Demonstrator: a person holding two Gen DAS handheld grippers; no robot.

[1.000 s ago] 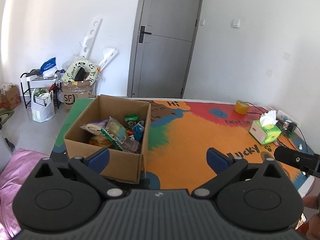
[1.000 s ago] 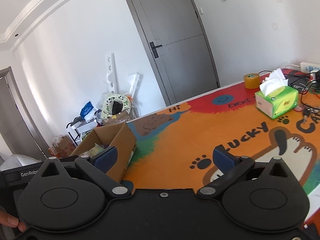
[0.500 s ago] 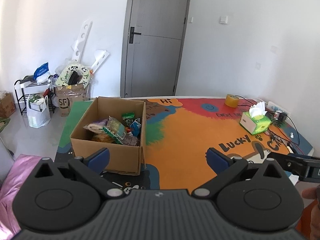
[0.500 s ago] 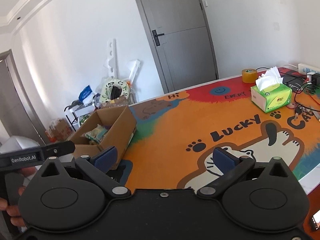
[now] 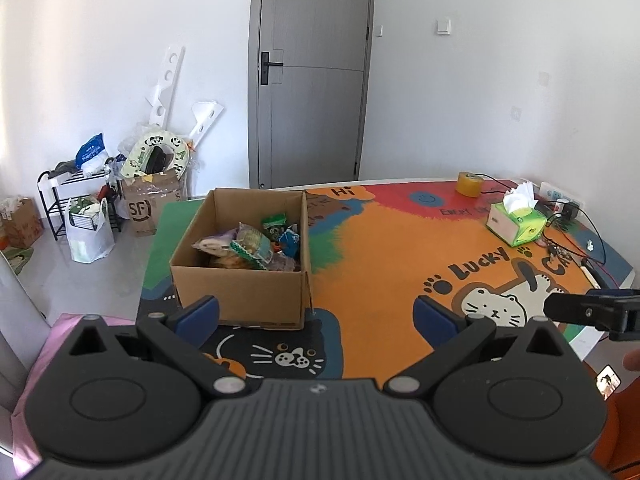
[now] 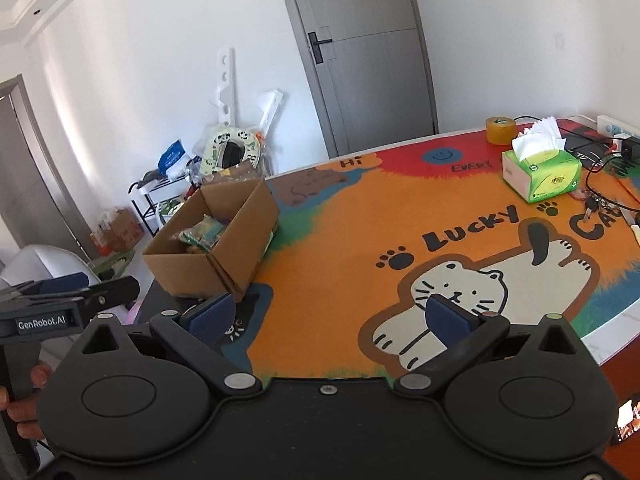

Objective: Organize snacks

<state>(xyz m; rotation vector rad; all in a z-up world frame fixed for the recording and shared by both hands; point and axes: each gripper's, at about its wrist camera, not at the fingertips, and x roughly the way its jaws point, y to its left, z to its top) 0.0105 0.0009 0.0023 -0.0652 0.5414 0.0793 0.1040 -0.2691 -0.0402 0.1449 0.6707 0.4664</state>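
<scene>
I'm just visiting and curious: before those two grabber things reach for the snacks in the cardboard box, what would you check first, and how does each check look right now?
1. Left gripper open and empty: ok.
2. Right gripper open and empty: ok.
3. Cardboard box open at the top, snacks visible inside: ok.
4. Box sits flat on the colourful mat: ok.
5. Mat beside the box free for laying snacks out: ok; tissue box and tape roll stand far off.
6. Which snack lies loose on top: cannot tell.

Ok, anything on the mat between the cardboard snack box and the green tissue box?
No. In the right wrist view, the mat between the cardboard snack box and the green tissue box is bare, showing only its printed pattern.
</scene>
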